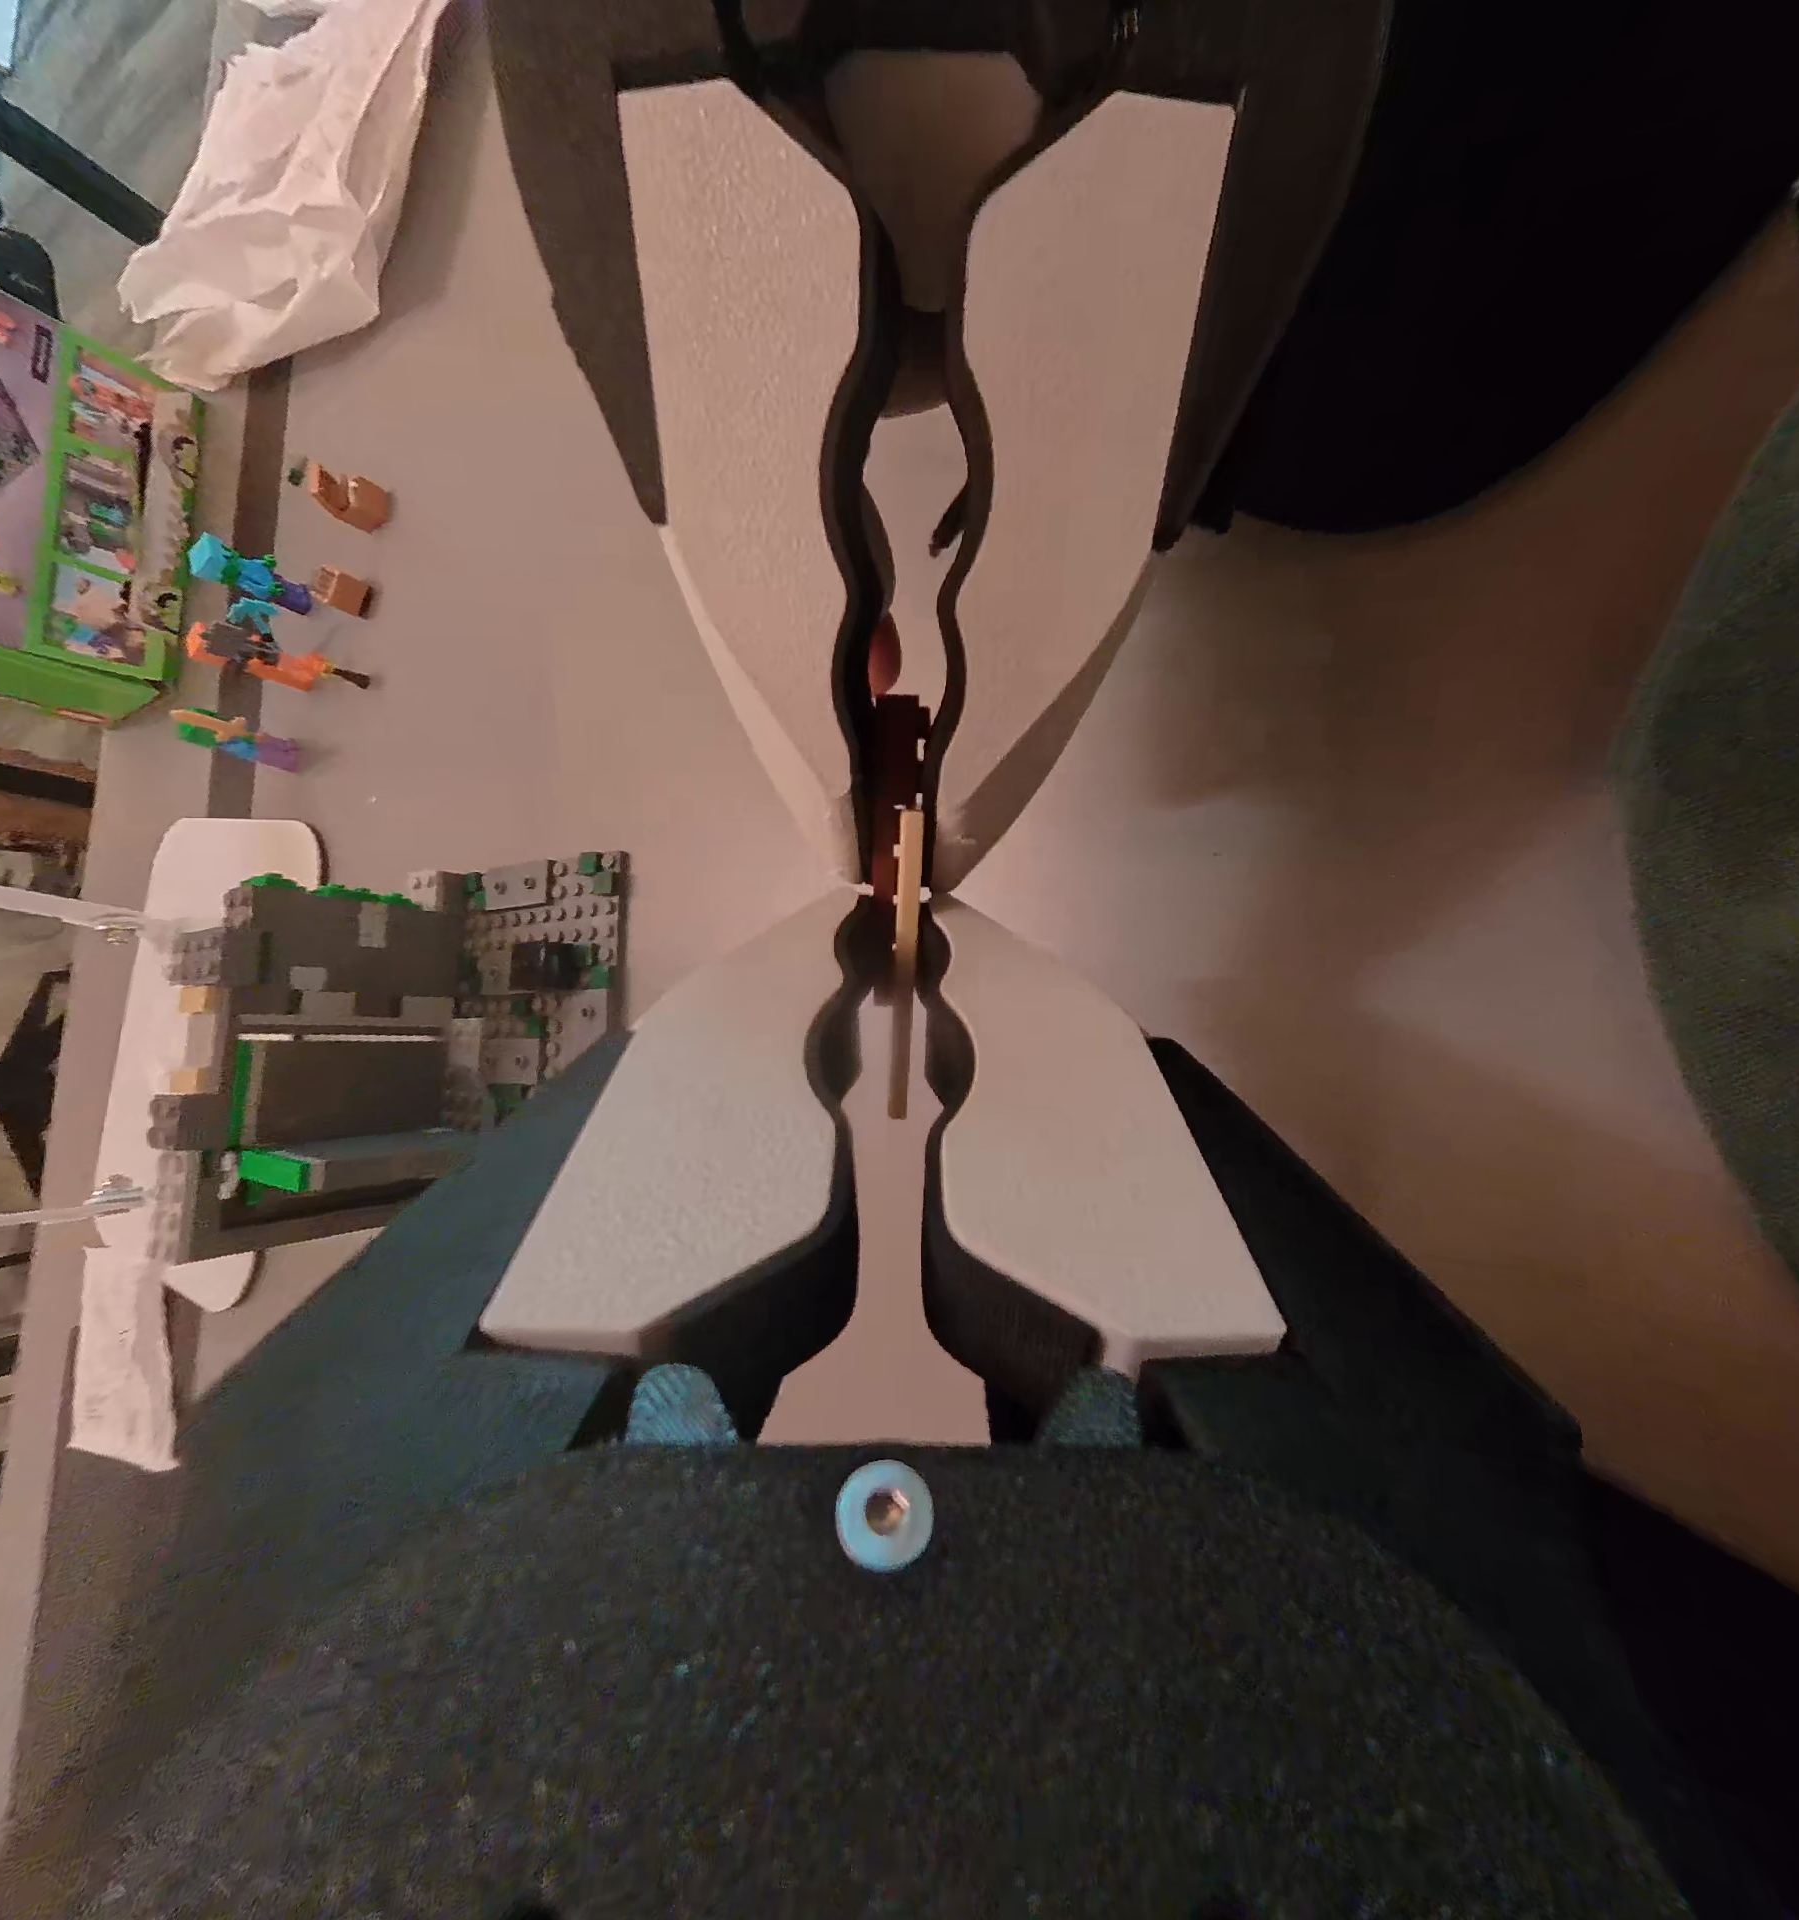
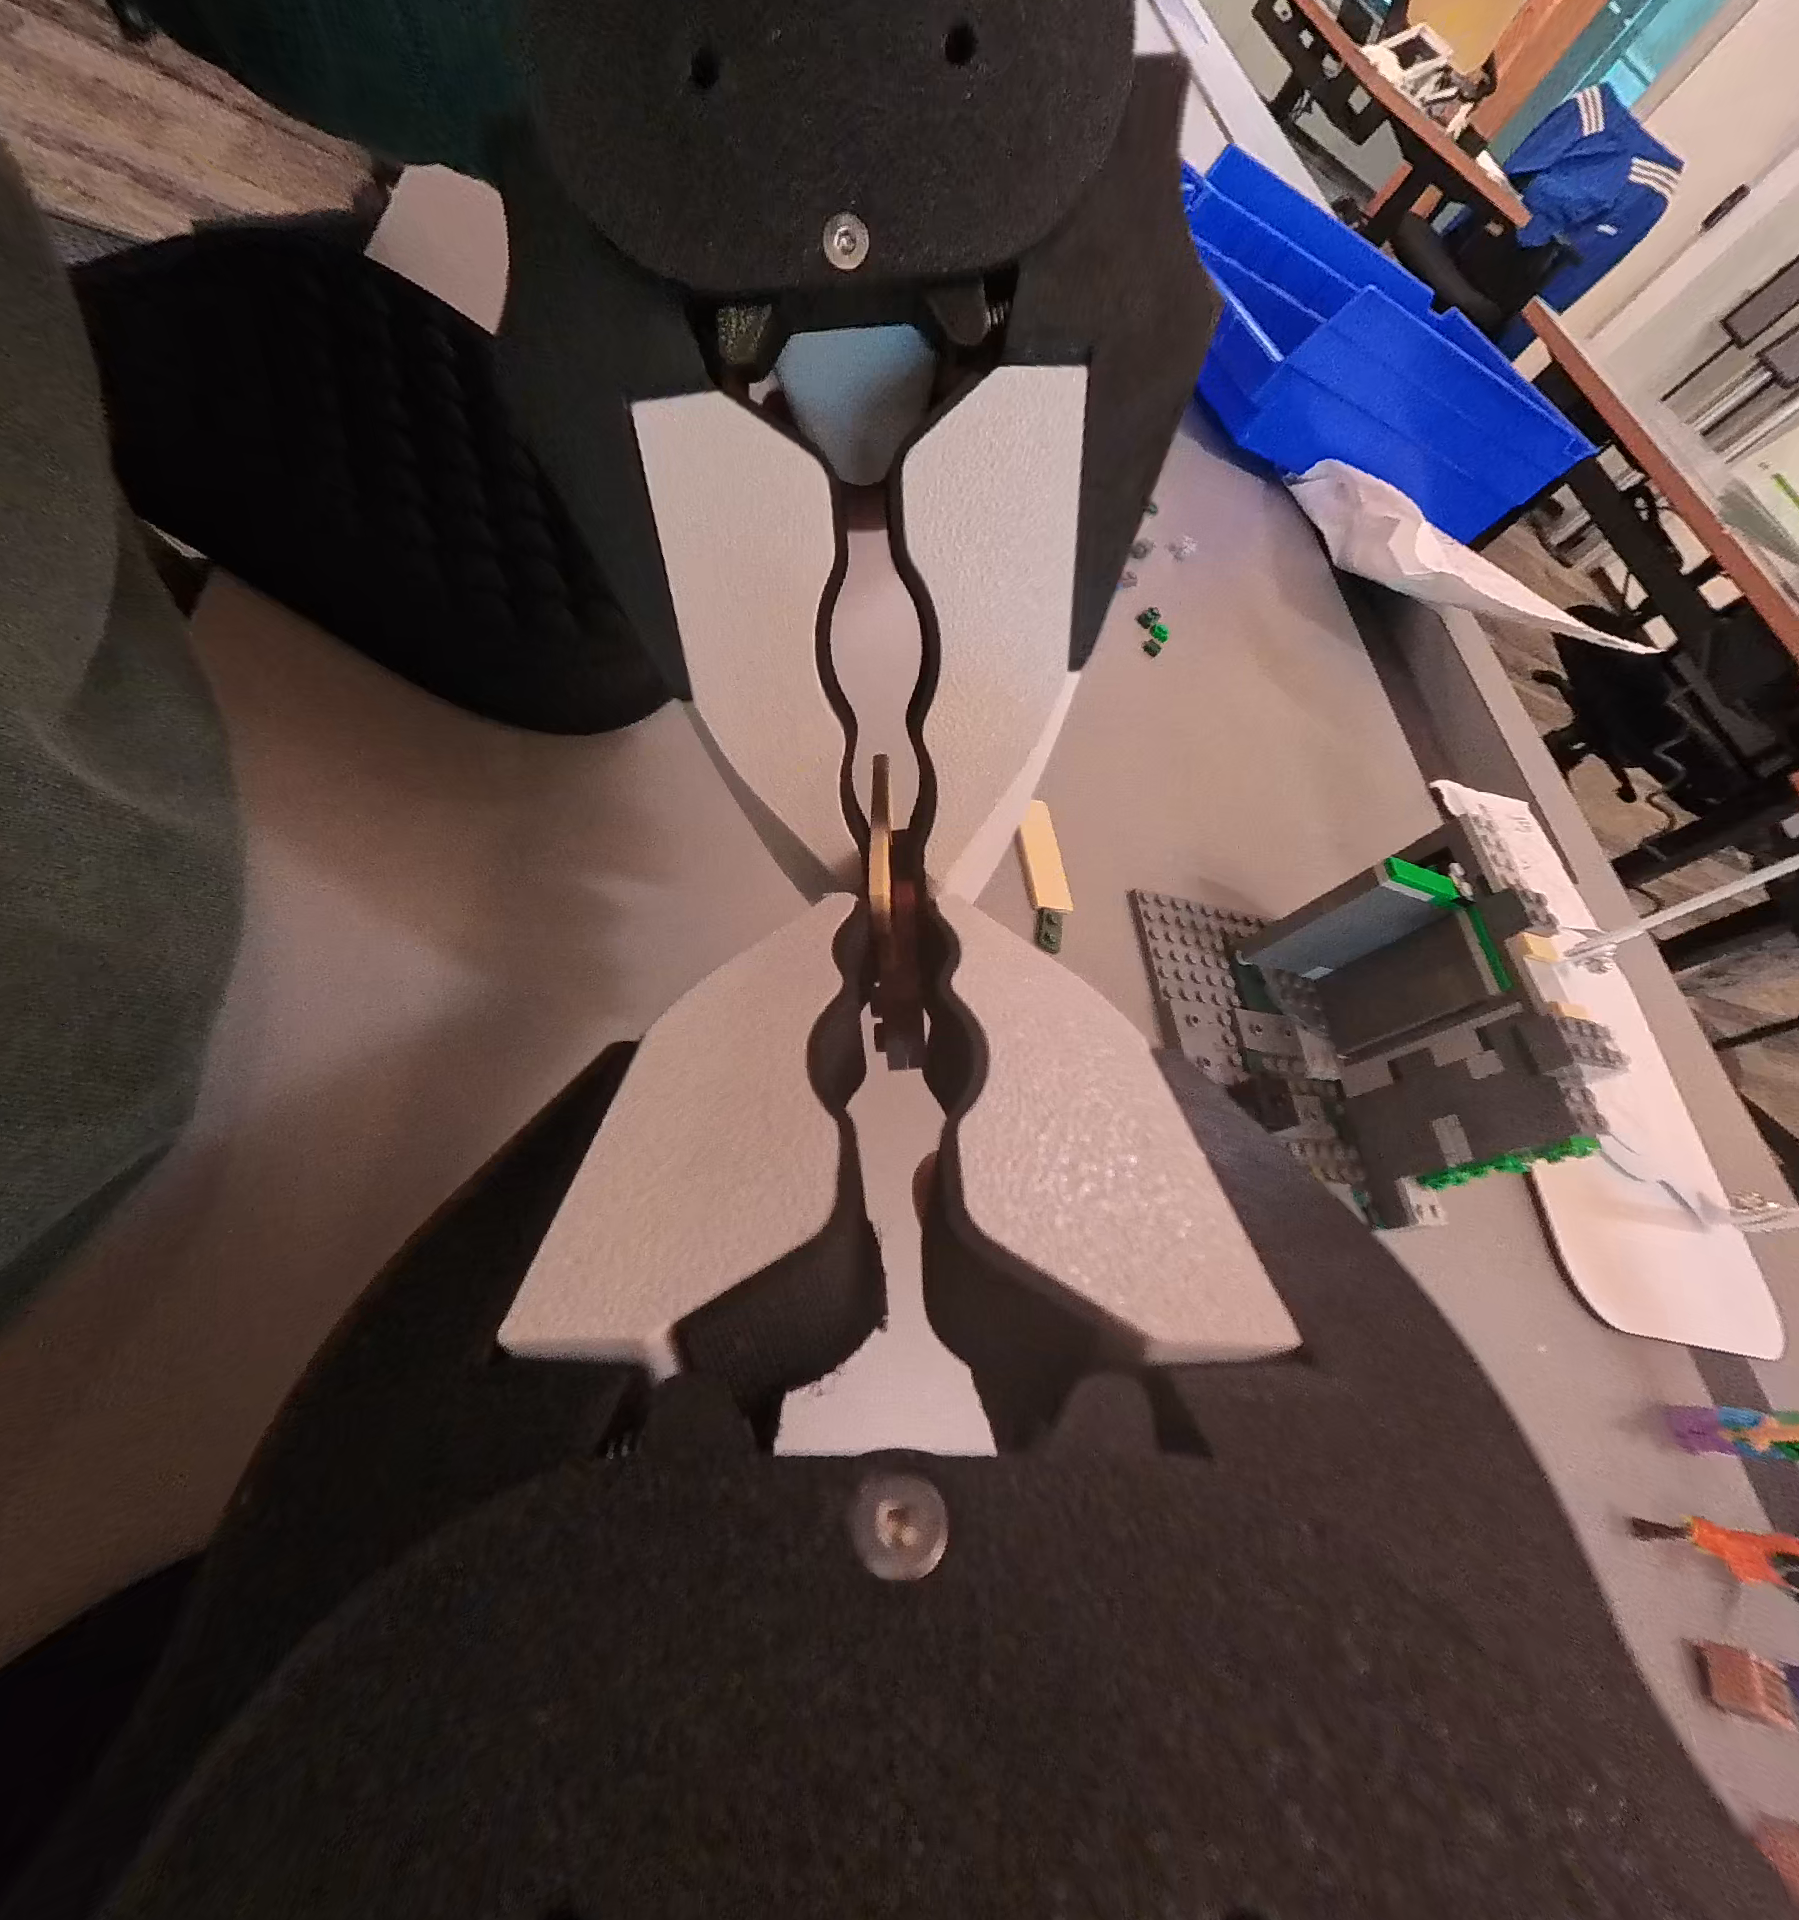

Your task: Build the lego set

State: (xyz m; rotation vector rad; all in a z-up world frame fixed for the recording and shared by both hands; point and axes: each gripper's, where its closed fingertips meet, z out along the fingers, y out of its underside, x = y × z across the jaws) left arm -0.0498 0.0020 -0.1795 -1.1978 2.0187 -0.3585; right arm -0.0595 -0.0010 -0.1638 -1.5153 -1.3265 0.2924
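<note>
Two hand-held grippers meet tip-to-tip above the grey bench (image 2: 1238, 727): left hand-held gripper (image 1: 900, 914) clamps a thin tan lego plate (image 1: 907, 935), long axis along its fingers, w/ right hand-held gripper (image 2: 890, 914) clamping a dark brown lego piece (image 2: 900, 997) flat against it.

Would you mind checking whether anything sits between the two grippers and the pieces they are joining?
Nothing visible does. The left gripper holds a tan plate, the right gripper holds a dark brown piece, and the two pieces meet tip to tip. The grey build stands well off to the side.
</note>
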